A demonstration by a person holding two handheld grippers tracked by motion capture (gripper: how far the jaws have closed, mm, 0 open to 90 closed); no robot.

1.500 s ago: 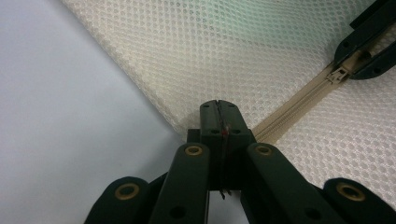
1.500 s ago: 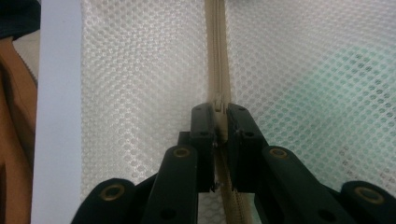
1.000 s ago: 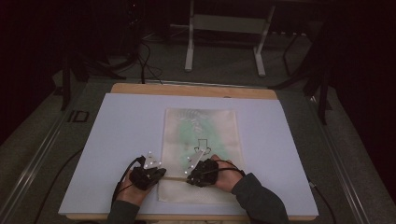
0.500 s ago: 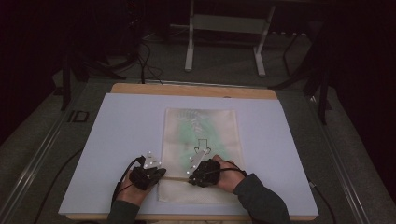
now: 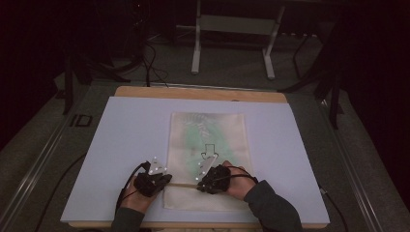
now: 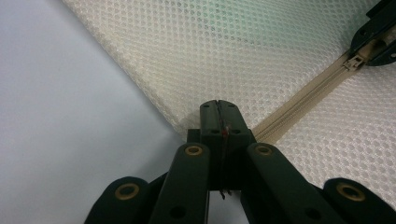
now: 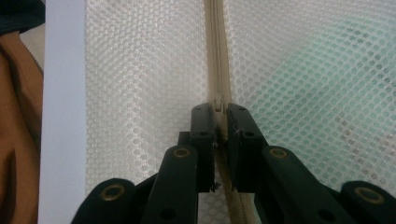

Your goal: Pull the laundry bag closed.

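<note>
A cream mesh bag [image 5: 208, 140] with something green inside lies flat on the white board [image 5: 121, 140]. A zipper [image 5: 183, 184] runs across its near end. My left gripper [image 5: 168, 179] is shut on the bag's left edge at the zipper's end [image 6: 218, 109]. My right gripper [image 5: 200, 185] sits a short way along the zipper, shut on the zipper pull [image 7: 219, 105]. In the left gripper view the zipper [image 6: 299, 105] runs up to the slider [image 6: 357, 60] under the right gripper [image 6: 376, 35].
The board rests on a wooden table [image 5: 203, 93]. A metal stand [image 5: 232, 29] and cables lie on the dark floor beyond. The person's sleeve [image 5: 270, 208] comes in at the bottom right.
</note>
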